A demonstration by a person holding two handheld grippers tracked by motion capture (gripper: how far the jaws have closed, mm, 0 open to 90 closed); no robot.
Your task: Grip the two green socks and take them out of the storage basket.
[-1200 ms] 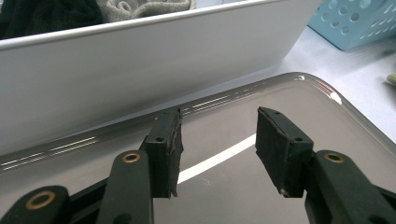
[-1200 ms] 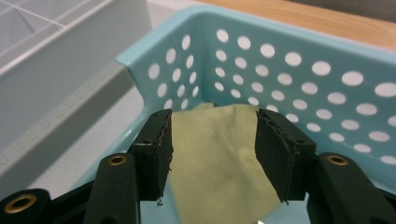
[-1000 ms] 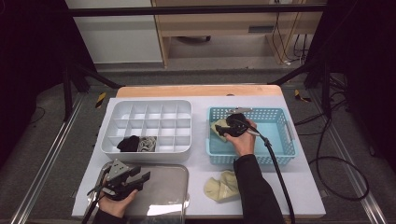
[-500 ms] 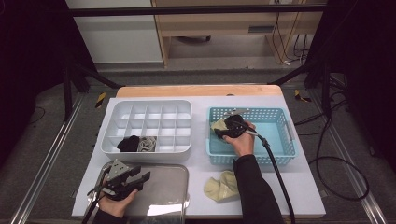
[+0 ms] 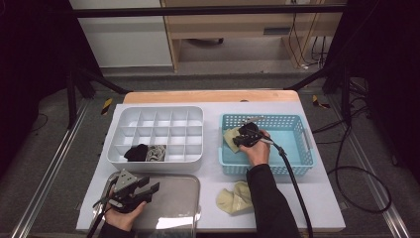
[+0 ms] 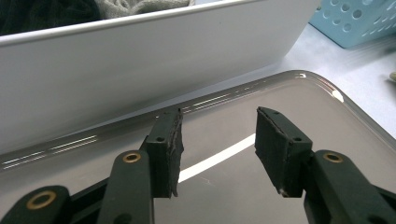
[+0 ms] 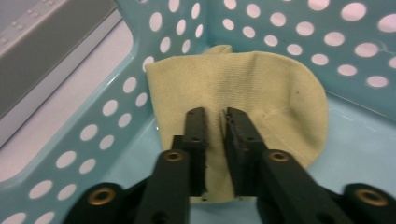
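**Sock pinched in the blue basket**

Jaws of my right gripper (image 7: 215, 122) had just been closing, and they stood nearly together with a fold of the pale yellow sock (image 7: 261, 88) caught between the pads. That sock lay in the near left corner of the blue perforated basket (image 5: 302, 130), part of it leaning up against the wall. From above, I saw the right gripper (image 5: 242, 137) reaching into the basket's left end, its cable trailing back over the rim.

My left gripper (image 6: 217, 140) hung with its jaws apart and nothing between them, over the clear lid (image 6: 280, 98) at the table's near edge. Just beyond it stood the white divided tray (image 5: 198, 113), with a black sock (image 5: 135, 152) and a grey sock (image 5: 157, 152) in its front compartments. A second yellow sock (image 5: 235, 198) lay on the table in front of the basket, beside my right sleeve.
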